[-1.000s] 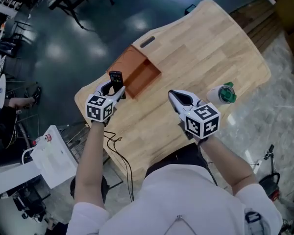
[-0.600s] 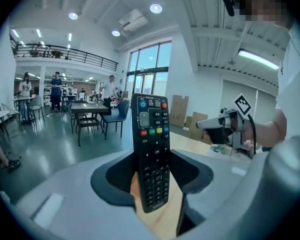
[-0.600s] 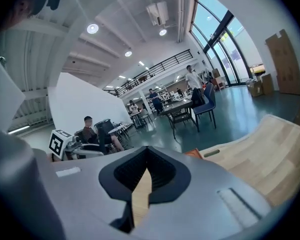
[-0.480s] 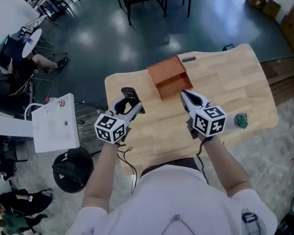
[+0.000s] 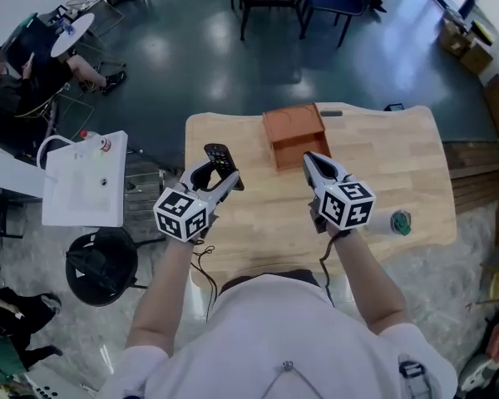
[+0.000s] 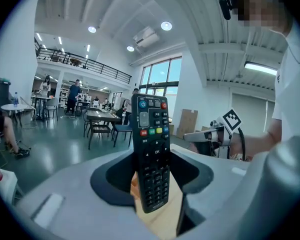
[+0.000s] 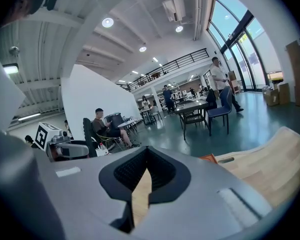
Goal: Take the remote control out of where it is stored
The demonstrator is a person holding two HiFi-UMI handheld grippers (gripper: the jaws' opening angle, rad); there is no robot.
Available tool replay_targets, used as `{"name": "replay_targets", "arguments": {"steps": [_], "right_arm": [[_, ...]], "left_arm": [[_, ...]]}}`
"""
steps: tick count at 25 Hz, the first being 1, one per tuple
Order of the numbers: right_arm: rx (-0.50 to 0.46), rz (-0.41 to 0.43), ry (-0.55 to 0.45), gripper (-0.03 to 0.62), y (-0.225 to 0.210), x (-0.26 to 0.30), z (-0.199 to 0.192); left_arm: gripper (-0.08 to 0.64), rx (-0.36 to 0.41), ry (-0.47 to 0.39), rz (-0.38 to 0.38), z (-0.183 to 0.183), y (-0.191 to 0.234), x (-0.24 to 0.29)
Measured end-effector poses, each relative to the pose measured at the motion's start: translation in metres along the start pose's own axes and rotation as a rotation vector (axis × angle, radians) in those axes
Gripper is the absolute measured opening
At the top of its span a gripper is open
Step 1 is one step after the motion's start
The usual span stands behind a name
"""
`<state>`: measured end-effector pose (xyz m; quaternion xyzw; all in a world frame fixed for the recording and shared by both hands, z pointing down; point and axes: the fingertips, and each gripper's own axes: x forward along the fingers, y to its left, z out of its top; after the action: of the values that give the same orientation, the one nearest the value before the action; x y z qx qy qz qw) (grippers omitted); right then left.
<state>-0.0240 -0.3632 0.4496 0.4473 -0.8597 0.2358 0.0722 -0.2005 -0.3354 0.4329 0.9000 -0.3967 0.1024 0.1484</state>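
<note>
The left gripper [image 5: 219, 175] is closed on the remote control [image 5: 219, 157], w/ its jaws pressing the lower part of the black body from both sides. In the left gripper view the remote stands nearly upright btw. the jaws, buttons facing the camera, and the top end w/ the coloured keys is well above the jaws. It is held over the left part of the wooden table [image 5: 391, 160], to the left of the orange-brown box [image 5: 293, 131] and apart from it, i.e. outside the box. The right gripper [image 5: 313, 162] holds nothing: its jaws are together at the tips, and the right gripper view shows only table wood through the slit lower down. It is just beside the box, on the person's side. A green-capped item [image 5: 397, 221] lies near the table's right edge.
</note>
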Motion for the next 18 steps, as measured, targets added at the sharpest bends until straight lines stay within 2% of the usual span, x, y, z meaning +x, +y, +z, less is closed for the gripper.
{"name": "replay_targets", "arguments": {"steps": [18], "right_arm": [[-0.022, -0.015, 0.011, 0.026, -0.0017, -0.0047, -0.0007]], "left_arm": [[0.218, -0.012, -0.026, -0.009, 0.0089, -0.0047, 0.0055]]}}
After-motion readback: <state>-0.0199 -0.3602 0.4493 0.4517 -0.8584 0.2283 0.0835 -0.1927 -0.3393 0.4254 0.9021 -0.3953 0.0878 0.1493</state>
